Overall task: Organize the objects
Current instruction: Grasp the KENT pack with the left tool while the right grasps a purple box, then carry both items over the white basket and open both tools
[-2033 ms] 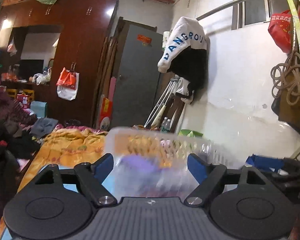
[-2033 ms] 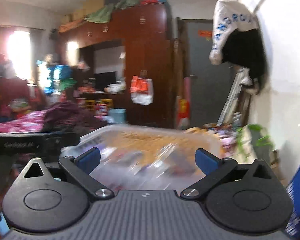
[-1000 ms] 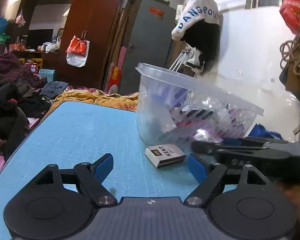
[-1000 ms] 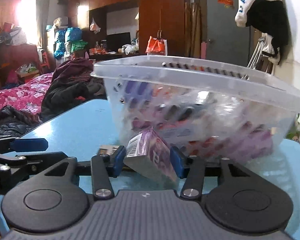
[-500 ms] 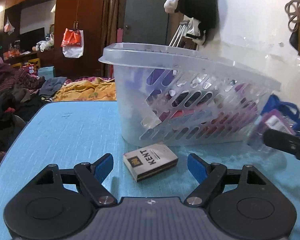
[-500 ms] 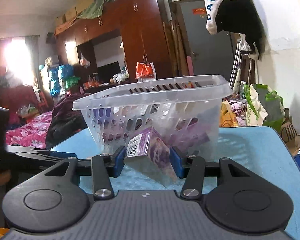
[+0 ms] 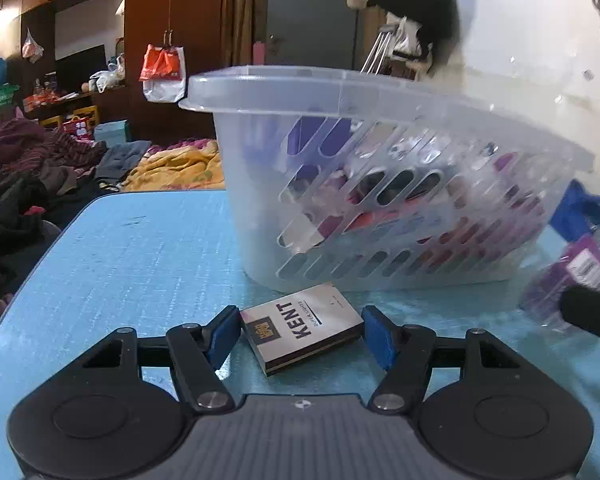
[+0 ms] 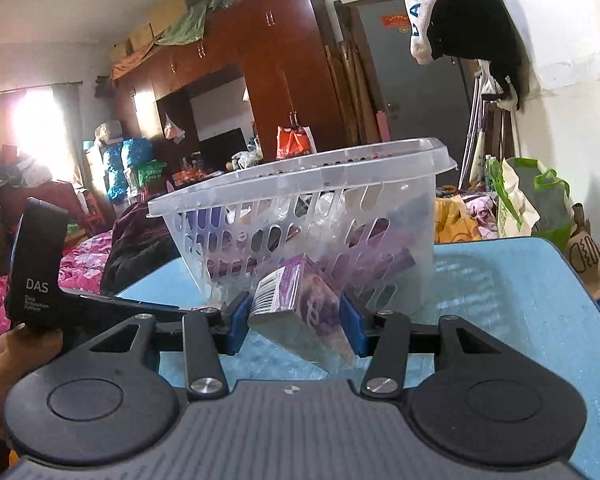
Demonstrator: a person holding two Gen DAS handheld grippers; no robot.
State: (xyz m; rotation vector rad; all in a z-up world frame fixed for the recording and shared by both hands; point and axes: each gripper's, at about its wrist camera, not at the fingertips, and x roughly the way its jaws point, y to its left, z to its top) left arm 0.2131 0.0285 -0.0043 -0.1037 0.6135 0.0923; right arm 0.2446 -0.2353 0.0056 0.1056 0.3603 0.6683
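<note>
A white KENT cigarette pack (image 7: 300, 326) lies flat on the blue table (image 7: 140, 260), just in front of a clear slotted basket (image 7: 340, 88) full of packets. My left gripper (image 7: 300, 336) straddles the pack. Its jaws are closing, and the blue pads (image 7: 224, 334) touch the pack's two ends. My right gripper (image 8: 296, 316) is shut on a purple box (image 8: 300, 292) with a barcode, held tilted above the table in front of the basket (image 8: 300, 184). That box (image 7: 572, 276) also shows blurred at the right edge of the left wrist view.
A hand (image 8: 4, 344) holds the left gripper's black body (image 8: 36, 264) at the left of the right wrist view. Heaped clothes and bedding (image 7: 28, 184) lie beyond the table's left edge. A green bag (image 8: 532, 200) and a white wall stand on the right.
The left gripper came up to the KENT pack and its jaws narrowed onto it. The right gripper swung round in front of the basket, still holding the purple box.
</note>
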